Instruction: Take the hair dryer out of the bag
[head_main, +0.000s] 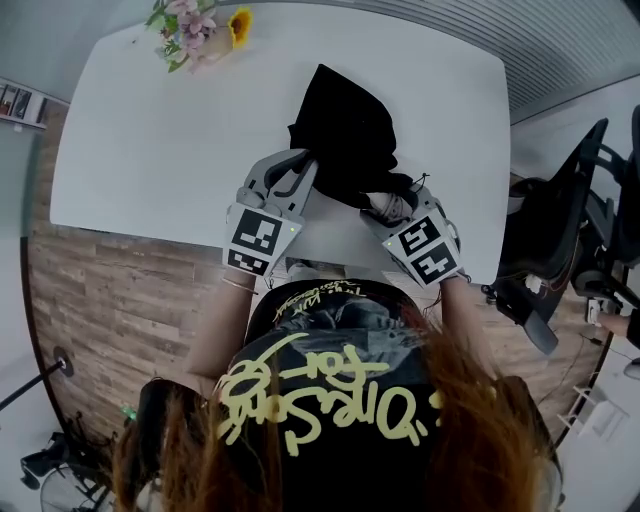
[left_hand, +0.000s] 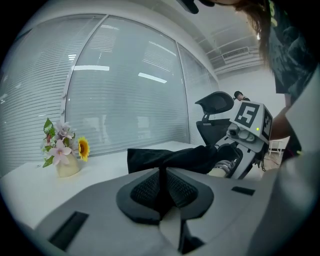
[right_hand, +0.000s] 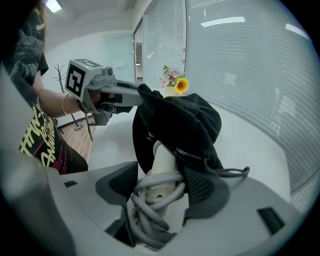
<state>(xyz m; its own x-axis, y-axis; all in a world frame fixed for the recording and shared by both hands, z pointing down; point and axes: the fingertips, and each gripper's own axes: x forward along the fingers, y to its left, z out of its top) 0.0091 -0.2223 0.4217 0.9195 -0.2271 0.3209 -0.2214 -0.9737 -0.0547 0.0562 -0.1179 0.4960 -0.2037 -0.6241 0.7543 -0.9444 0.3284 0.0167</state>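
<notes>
The hair dryer (right_hand: 162, 170) was clamped by its handle in the right gripper (right_hand: 161, 187), its long axis running away into the black bag (right_hand: 177, 117), whose edge was pinched by the left gripper (left_hand: 162, 187).

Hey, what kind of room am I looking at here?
Most likely an office or meeting room: a long white table, a black office chair beside it, and a glass wall with horizontal blinds.

White tbl (head_main: 150, 150) — blk bag (head_main: 345, 135), flower vase (head_main: 195, 30).
</notes>
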